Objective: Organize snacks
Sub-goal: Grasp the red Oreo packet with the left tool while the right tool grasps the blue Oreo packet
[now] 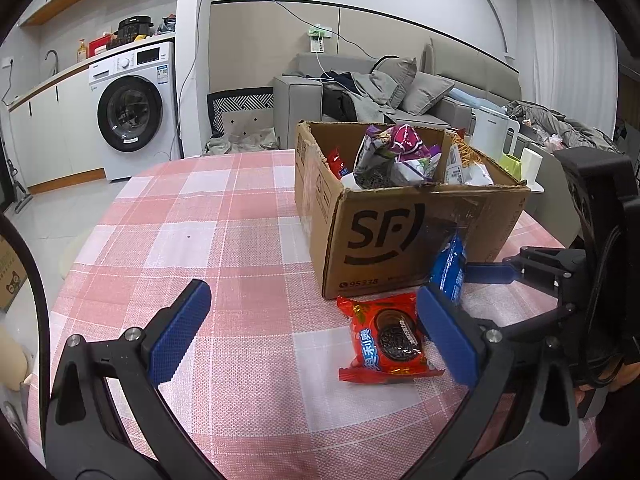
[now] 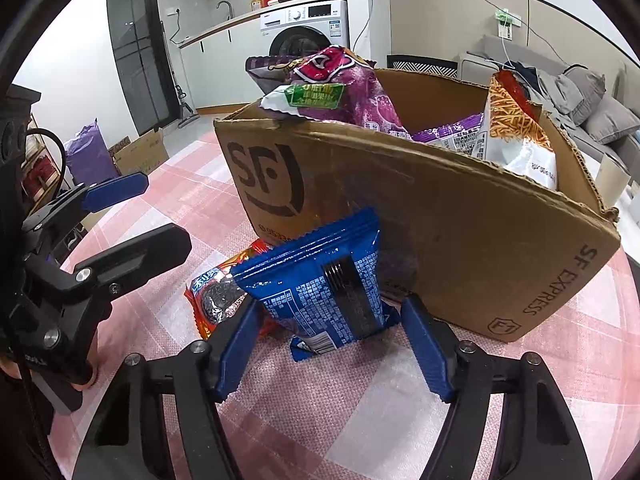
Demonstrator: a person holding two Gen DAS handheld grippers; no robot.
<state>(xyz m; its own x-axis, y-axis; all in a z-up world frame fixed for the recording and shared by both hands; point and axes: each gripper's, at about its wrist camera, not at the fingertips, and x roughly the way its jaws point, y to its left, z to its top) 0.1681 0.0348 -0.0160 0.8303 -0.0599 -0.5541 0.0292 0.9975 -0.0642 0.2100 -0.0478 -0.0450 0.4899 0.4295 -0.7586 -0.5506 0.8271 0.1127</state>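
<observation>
- Your right hand-held gripper (image 2: 326, 344): jaws wide, straddling blue pack (image 2: 332, 280), no grip; pack leans on SF box (image 2: 460, 232).
- Your left hand-held gripper (image 1: 316, 332): wide open, nothing held; red pack (image 1: 386, 340) flat on surface (image 1: 200, 240) before box.

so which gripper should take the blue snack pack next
Right. The right gripper is open with the blue snack pack standing between its fingers; the left gripper is open beside the red cookie pack.

We see a round worktop (image 1: 240, 208) under a pink checked cloth, on a pale tiled floor (image 1: 72, 204). To the left a white washing machine (image 1: 134, 112) sits beneath a kitchen counter (image 1: 60, 74) with a tap; behind, a grey sofa (image 1: 400, 92) heaped with clothes lines a beige-panelled wall (image 1: 260, 40).
</observation>
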